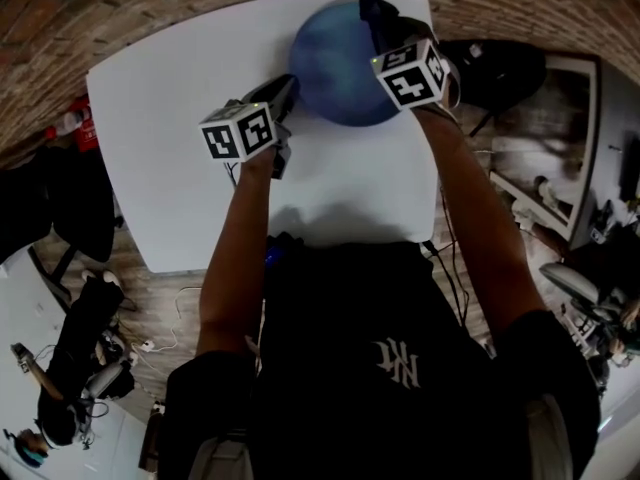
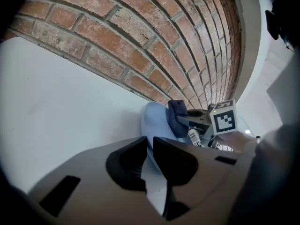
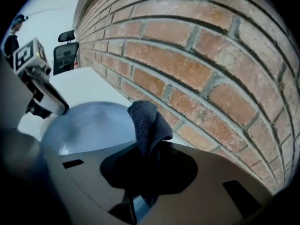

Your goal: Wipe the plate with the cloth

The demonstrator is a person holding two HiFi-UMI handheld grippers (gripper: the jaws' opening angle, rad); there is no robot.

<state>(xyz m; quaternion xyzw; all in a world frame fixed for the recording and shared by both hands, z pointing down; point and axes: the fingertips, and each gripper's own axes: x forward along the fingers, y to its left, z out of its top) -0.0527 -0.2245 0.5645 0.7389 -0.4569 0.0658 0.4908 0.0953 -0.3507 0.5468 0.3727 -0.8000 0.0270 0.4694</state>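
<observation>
The blue plate (image 1: 335,63) sat at the far edge of the white surface (image 1: 170,118), next to the brick wall (image 2: 140,41). Whether it lay flat could not be told. The left gripper (image 1: 285,88) was at the plate's left rim. In the left gripper view its fingers (image 2: 176,161) stood narrowly apart and were clamped on the rim of the plate (image 2: 157,121), which ran between them. The right gripper (image 1: 385,30) was over the right side of the plate. Its fingers were closed on a dark blue-grey cloth (image 3: 145,121), and a bunched fold of it stood up above the grip. The cloth (image 1: 372,10) was over the plate's far right part, but contact with the plate (image 3: 89,125) could not be confirmed. Each marker cube (image 1: 238,131) bore black-and-white square patterns and no readable lettering. A white emblem (image 1: 397,361) on the person's dark top could not be read.
</observation>
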